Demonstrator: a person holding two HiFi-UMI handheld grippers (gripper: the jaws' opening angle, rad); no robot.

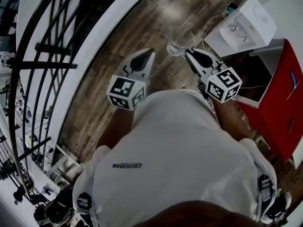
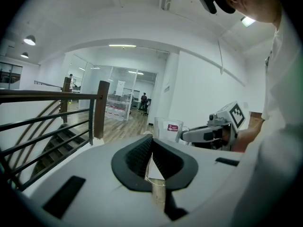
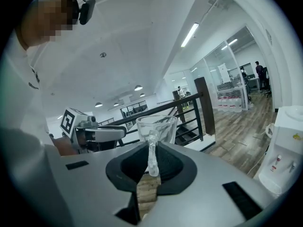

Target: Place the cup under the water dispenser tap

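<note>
The right gripper [image 3: 152, 148] has its jaws closed on the handle of a clear glass cup [image 3: 156, 126]. The handle stands upright between the two black pads, and the cup sits just beyond the jaw tips with its mouth up.

From the head view, the cup [image 1: 181, 40] hangs in the air over the wooden floor [image 1: 156, 18], at the tip of the right gripper [image 1: 193, 56]. The white water dispenser [image 1: 246, 22] stands off to the right of it, apart from the cup, so the cup is not under the tap. In the right gripper view the dispenser [image 3: 285, 145] shows at the right edge, with its taps low on the front.

The left gripper [image 2: 152, 141] holds nothing. Its pads come together at the tips, with only a narrow wedge of gap closer to the camera. It seems fully closed, though the very tips are hard to judge. From this side the cup [image 2: 167, 129] shows a small red label, too small to read.

In the head view the left gripper [image 1: 143, 59] is level with the right one and a little apart from it, both in front of the person's white shirt [image 1: 180, 145]. A black stair railing [image 1: 42, 65] runs along the left. A red cabinet [image 1: 284, 103] stands beside the dispenser.
</note>
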